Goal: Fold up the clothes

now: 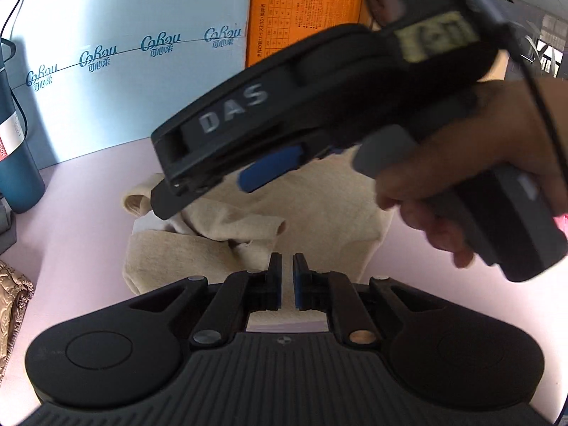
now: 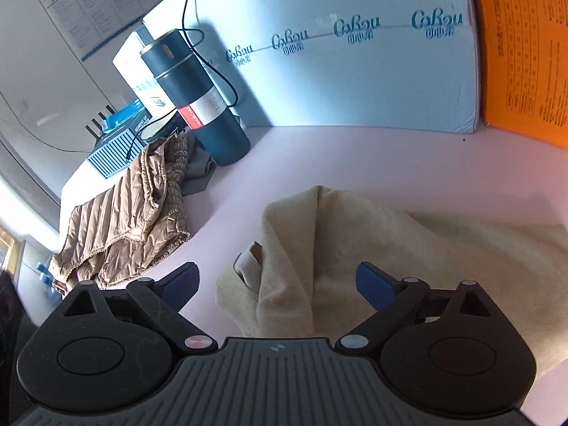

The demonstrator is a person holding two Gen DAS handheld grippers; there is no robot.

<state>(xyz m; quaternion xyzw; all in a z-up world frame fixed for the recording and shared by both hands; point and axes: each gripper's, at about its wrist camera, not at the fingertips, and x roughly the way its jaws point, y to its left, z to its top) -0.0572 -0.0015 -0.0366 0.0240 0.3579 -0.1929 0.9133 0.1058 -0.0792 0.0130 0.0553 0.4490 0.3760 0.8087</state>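
Observation:
A beige garment [image 1: 319,213] lies crumpled on the pale pink table [image 1: 78,213], with a folded ridge and a sleeve end showing in the right wrist view [image 2: 390,248]. My left gripper [image 1: 287,261] hovers low over the garment's near edge, its jaws drawn together to a thin slit with no cloth between them. A hand holds my right gripper [image 1: 202,195] across the left wrist view, tilted down over the garment's far left part. In its own view the right gripper [image 2: 278,284] is open, its blue pads [image 2: 376,284] wide apart above the garment's fold, gripping nothing.
A teal bottle [image 2: 202,99] stands at the back left beside a stack of boxes [image 2: 117,149]. A brown quilted jacket [image 2: 124,220] lies heaped at the table's left edge. A light blue carton [image 2: 355,71] and an orange box [image 2: 525,53] wall off the back.

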